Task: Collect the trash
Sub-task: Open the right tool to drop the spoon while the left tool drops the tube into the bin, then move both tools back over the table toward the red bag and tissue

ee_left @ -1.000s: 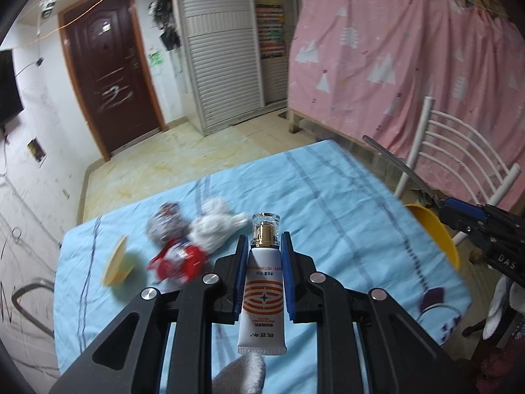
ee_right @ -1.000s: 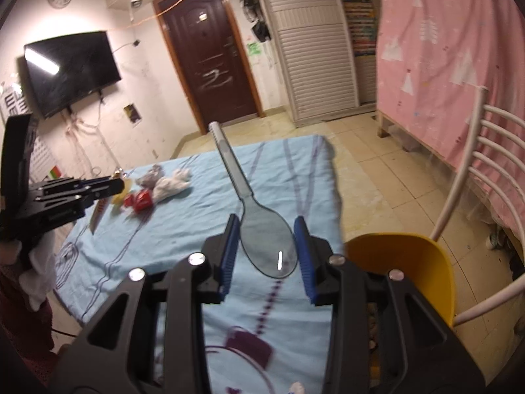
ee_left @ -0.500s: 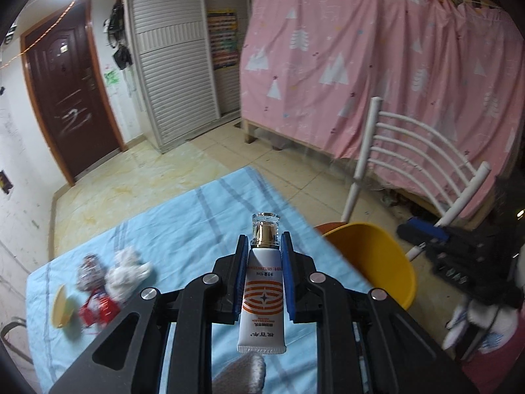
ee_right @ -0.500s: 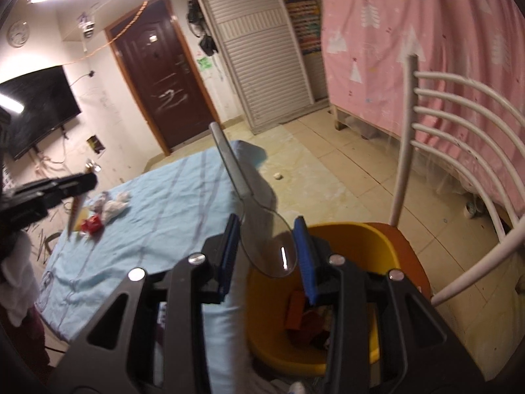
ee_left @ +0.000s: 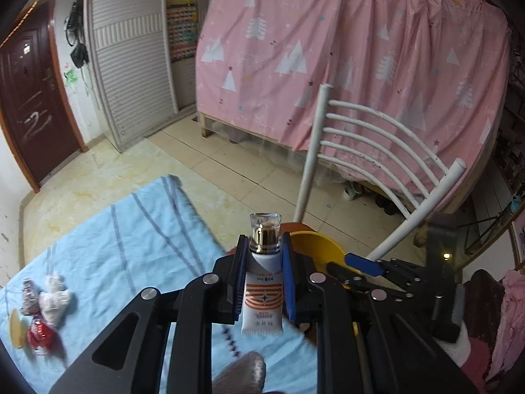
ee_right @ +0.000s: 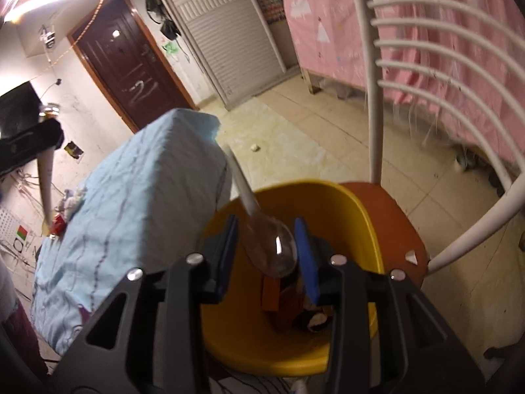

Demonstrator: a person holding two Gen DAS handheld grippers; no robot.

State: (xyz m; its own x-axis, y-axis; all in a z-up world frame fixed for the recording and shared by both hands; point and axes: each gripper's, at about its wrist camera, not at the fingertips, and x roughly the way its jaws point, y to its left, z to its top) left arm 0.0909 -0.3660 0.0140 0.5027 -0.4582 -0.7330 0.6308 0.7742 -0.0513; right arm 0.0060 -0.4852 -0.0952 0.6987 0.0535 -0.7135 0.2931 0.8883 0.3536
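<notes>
— Table (ee_left: 108, 229) with blue cloth carried wrappers (ee_left: 42, 305) at its far corner; yellow bin (ee_right: 357, 216) stood on the chair (ee_right: 403, 229). And the grippers?

— Left gripper (ee_left: 263, 259) clenched a cream tube (ee_left: 263, 292) upright. Right gripper (ee_right: 265, 246) stood loose over the bin, the clear spoon (ee_right: 272, 249) between its jaws, leaning on one.

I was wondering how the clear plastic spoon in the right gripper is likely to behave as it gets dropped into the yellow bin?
The spoon looks thin and clear, so probably very light and slightly flexible. Its glossy bowl sits loosely between the fingers, so it may slip sideways. Its long handle might catch the yellow bin rim.
</notes>
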